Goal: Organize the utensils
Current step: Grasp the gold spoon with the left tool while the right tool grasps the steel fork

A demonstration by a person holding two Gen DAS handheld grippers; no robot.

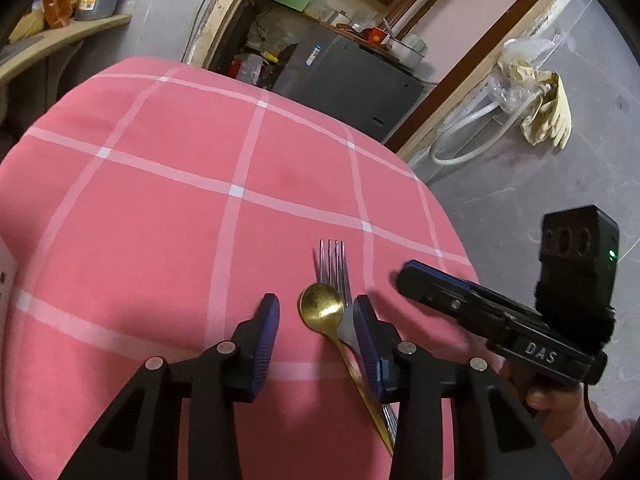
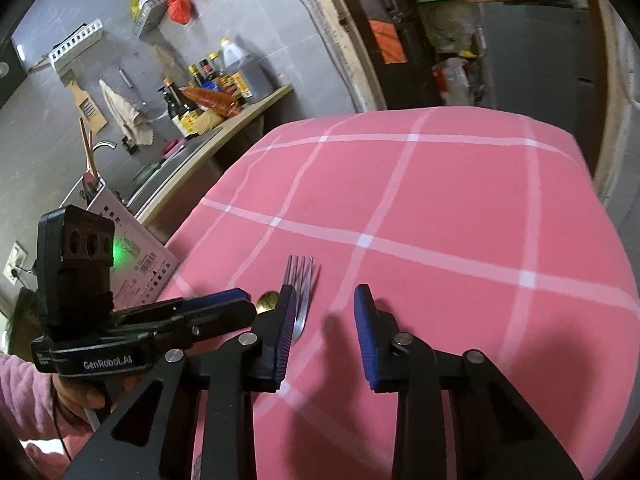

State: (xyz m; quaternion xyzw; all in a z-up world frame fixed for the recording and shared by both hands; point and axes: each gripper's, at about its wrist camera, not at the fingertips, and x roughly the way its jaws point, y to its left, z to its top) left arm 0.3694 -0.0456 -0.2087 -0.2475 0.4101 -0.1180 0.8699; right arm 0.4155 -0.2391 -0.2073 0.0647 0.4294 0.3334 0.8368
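A gold spoon (image 1: pixel 322 306) and a steel fork (image 1: pixel 332 256) lie side by side on the pink checked tablecloth (image 1: pixel 160 200), with their handles crossing toward me. My left gripper (image 1: pixel 316 301) is open and low over them. The spoon's bowl lies between its fingers, and its right finger (image 1: pixel 366 332) covers the fork's neck; no pad presses on either. In the right wrist view my right gripper (image 2: pixel 325 292) is open just right of the fork (image 2: pixel 302 276), with only bare cloth between its fingers. Its left finger hides part of the fork and most of the spoon (image 2: pixel 267 302). The two grippers are close together.
A white perforated box (image 2: pixel 136 248) stands at the table's left edge. Behind it is a counter with bottles (image 2: pixel 208 92) and a sink. A grey cabinet (image 1: pixel 348 76) stands beyond the far table edge. The cloth falls away to grey floor on the right (image 1: pixel 520 200).
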